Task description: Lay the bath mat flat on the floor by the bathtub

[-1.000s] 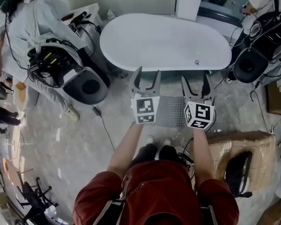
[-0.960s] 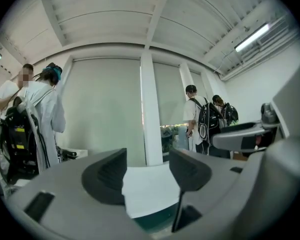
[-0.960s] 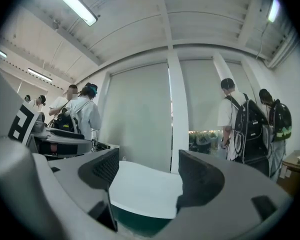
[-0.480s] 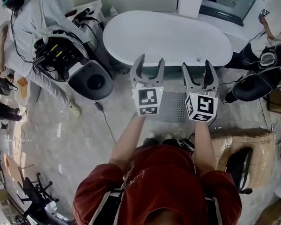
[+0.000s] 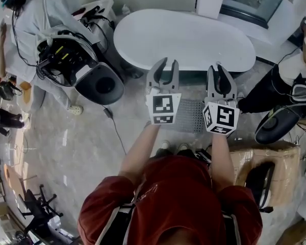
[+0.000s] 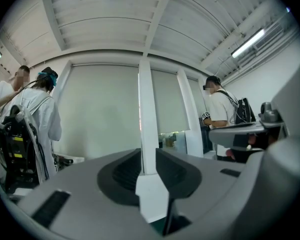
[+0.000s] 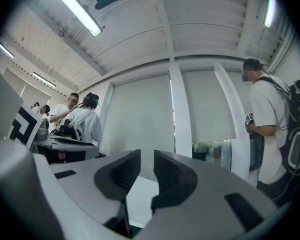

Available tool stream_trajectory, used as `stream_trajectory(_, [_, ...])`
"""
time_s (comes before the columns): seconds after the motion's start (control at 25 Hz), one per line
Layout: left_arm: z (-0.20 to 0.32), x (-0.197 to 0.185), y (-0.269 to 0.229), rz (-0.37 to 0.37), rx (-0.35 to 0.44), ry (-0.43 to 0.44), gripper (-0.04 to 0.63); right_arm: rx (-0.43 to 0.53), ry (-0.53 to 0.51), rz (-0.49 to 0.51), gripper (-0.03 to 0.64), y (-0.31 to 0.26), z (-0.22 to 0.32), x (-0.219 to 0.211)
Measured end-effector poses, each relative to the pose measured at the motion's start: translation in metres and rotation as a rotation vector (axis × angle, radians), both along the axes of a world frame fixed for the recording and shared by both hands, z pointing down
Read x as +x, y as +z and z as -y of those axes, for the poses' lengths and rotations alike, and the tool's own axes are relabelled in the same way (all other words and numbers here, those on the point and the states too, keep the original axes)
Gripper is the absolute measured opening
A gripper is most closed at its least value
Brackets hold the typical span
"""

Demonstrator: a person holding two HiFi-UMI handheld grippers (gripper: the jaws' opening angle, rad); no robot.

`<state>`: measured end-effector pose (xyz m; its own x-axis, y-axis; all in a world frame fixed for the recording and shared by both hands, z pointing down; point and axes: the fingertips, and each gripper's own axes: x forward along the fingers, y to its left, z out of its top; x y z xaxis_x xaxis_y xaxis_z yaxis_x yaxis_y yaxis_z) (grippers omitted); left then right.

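One grey bath mat (image 5: pixel 190 115) lies flat on the floor (image 5: pixel 81 147) just beside the white bathtub (image 5: pixel 183 37), its side edges hidden behind two marker cubes. Above it, the left gripper (image 5: pixel 166 64) and right gripper (image 5: pixel 219 68) have just been closing their jaws to narrow gaps, holding nothing.

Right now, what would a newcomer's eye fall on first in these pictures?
The white bathtub fills the top centre of the head view. Below it the left tongs and right tongs are held side by side; their jaws have just been closing to a narrow gap, nothing between them. The grey bath mat lies flat on the floor beneath them, by the tub.
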<state>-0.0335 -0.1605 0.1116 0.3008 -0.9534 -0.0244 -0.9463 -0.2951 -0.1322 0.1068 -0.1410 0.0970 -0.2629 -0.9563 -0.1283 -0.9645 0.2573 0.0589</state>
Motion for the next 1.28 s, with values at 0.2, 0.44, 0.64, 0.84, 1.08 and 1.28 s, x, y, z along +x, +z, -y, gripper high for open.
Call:
stream_trajectory(0.2, [-0.005, 0.004, -0.001, -0.014, 0.026, 0.014, 0.017, -0.013, -0.009, 0.002, 0.013, 0.008, 0.0, 0.0])
stream_trajectory(0.44, [-0.013, 0.01, -0.009, 0.008, 0.054, 0.028, 0.013, -0.023, -0.033, -0.007, 0.011, 0.009, -0.002, -0.005])
stream_trajectory(0.64, [-0.01, 0.011, -0.008, 0.011, 0.062, 0.029, 0.014, -0.011, -0.042, -0.014, 0.011, 0.008, 0.003, -0.007])
stream_trajectory(0.84, [-0.009, 0.009, -0.009, -0.003, 0.064, 0.02, 0.014, -0.005, -0.043, -0.011, 0.01, 0.006, 0.004, -0.007])
stream_trajectory(1.08, [-0.009, 0.007, -0.01, -0.011, 0.074, 0.017, 0.014, -0.007, -0.037, -0.013, 0.011, 0.008, 0.007, -0.007])
stream_trajectory(1.28, [-0.009, 0.009, -0.011, -0.017, 0.081, 0.014, 0.013, -0.005, -0.025, -0.014, 0.011, 0.01, 0.007, -0.004])
